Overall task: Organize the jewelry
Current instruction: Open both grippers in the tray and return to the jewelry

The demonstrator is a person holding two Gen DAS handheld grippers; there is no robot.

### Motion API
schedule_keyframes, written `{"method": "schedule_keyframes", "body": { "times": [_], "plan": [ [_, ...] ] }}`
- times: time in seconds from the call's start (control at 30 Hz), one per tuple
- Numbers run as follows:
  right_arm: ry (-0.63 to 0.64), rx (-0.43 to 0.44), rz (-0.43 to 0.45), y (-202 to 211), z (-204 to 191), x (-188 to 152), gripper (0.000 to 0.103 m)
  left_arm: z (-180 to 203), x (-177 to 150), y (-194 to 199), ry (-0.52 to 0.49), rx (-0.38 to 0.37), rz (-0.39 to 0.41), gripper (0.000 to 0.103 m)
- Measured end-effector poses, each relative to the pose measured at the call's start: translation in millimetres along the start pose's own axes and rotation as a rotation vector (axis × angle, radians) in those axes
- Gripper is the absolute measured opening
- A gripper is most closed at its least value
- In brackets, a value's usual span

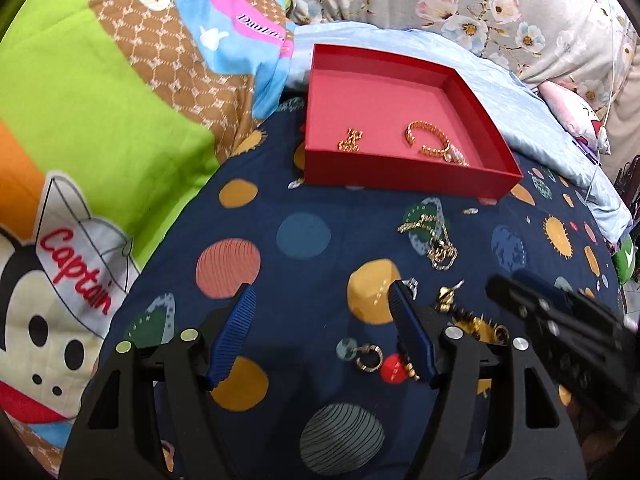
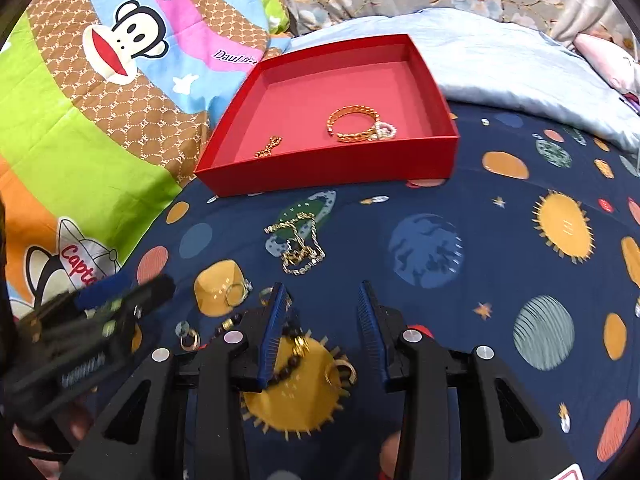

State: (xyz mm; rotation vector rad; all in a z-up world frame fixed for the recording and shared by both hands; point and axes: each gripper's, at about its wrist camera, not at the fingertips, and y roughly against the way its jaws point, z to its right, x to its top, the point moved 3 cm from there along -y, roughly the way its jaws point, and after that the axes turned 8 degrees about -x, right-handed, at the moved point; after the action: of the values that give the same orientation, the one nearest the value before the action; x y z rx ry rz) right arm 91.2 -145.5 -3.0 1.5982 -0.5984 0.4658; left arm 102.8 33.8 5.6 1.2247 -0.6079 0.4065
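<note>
— The red box (image 2: 332, 168) is sitting on the bed, already holding a gold bangle (image 2: 352, 124) and a small chain (image 2: 269, 147). Why?

— It's collecting pieces. Both claws, left (image 1: 320, 332) and right (image 2: 322, 328), are hovering spread and empty above the loose necklace (image 2: 298, 240), beads (image 2: 288, 364) and, I think, rings (image 2: 236, 292), probably choosing.

Both wrist views low, near the bedsheet (image 1: 320, 248), facing the shared red tray (image 2: 332, 168), edges perhaps distorted.
</note>
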Motion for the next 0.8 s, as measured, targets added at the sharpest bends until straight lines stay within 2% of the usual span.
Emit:
{"method": "schedule_keyframes", "body": {
  "times": [0.27, 0.43, 0.5, 0.6, 0.67, 0.8],
  "plan": [
    [0.037, 0.003, -0.008, -25.2, -17.0, 21.9, 0.037, -12.9, -9.1, -4.0, 0.029, 0.002, -0.026, 0.067],
    [0.039, 0.011, -0.043, -44.8, -20.9, 25.0, 0.035, -17.6, -12.4, -1.6, 0.027, -0.001, -0.027, 0.067],
    [0.041, 0.001, -0.033, -46.9, -20.2, 22.9, 0.027, -19.6, -13.9, -1.9, 0.030, -0.003, -0.032, 0.067],
    [0.046, -0.010, -0.031, -47.1, -17.5, 21.7, 0.004, -21.4, -17.4, -2.1, 0.031, -0.008, -0.039, 0.067],
    [0.032, 0.006, -0.035, -46.8, -13.4, 20.7, 0.003, -19.8, -20.0, -2.3, 0.022, -0.013, -0.042, 0.067],
    [0.030, -0.028, -0.015, -39.1, -3.9, 17.2, 0.002, -13.7, -24.0, -0.4, 0.006, -0.025, -0.041, 0.066]
  ]
}}
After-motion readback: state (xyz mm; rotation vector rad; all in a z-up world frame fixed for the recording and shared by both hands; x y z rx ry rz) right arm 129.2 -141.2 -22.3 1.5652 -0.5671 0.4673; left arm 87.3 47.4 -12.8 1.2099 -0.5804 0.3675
